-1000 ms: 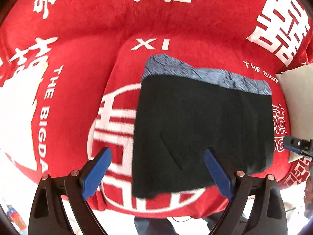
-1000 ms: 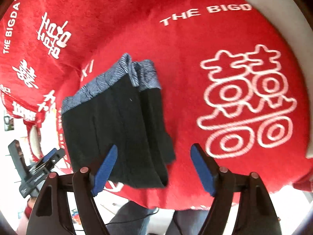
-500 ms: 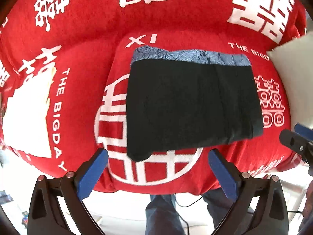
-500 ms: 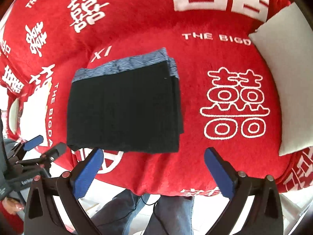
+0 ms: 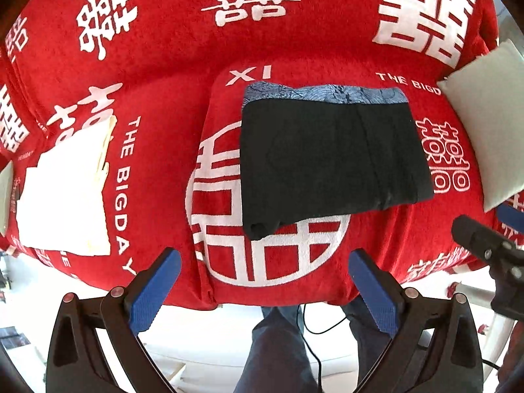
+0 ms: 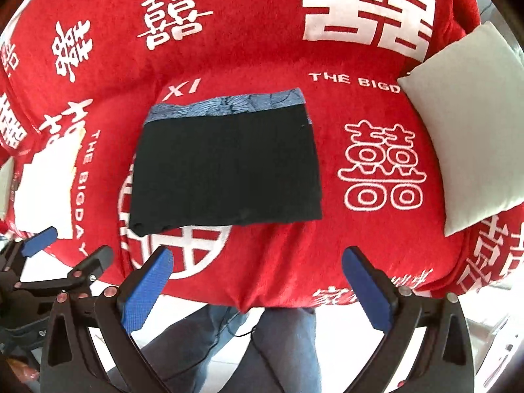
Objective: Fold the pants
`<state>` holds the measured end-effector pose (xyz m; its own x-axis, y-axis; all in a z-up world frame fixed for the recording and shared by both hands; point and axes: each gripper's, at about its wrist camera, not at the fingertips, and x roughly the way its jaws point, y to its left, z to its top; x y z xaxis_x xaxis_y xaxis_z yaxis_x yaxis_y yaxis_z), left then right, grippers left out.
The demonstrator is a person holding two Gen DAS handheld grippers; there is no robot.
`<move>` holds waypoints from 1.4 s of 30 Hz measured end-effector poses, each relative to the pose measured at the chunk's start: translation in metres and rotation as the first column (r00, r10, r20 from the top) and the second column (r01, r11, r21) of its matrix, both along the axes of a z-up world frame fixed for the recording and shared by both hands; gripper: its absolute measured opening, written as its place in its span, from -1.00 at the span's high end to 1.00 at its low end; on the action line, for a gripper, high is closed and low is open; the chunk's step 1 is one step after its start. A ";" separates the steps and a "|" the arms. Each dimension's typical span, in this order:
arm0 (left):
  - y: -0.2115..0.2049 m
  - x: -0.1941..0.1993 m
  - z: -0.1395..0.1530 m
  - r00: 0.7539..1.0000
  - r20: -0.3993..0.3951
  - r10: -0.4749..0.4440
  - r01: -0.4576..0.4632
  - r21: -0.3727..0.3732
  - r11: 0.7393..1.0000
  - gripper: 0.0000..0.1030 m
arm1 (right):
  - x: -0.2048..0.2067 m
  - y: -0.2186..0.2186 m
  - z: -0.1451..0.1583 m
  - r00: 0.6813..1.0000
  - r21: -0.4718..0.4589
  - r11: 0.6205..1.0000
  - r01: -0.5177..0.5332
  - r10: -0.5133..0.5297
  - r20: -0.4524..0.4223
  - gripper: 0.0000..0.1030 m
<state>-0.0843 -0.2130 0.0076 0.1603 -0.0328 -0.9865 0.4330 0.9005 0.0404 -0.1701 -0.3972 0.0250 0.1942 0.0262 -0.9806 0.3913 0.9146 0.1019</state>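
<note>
Pants [image 5: 330,154]: folded black rectangle, flat mid-sofa [image 5: 163,65], blue band at the back.
Edges: pillow [image 6: 465,131] right, white cloth [image 5: 65,193] left — red seat bare around.
Left gripper [image 5: 262,288]: wide apart, empty.
Right gripper [image 6: 255,285]: same.
Change: both pulled back toward the front edge.
</note>
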 end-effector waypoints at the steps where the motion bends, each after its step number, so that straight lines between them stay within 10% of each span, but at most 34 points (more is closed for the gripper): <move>1: 0.000 -0.001 0.001 1.000 0.001 -0.009 0.009 0.003 1.000 -0.99 | -0.001 0.001 0.002 1.000 -0.001 1.000 0.007 -0.007 -0.001 -0.99; 42: 0.006 -0.004 0.030 0.997 0.077 -0.023 0.026 -0.037 0.999 -0.99 | -0.007 0.011 0.026 0.999 -0.067 0.997 0.037 -0.037 -0.004 -0.99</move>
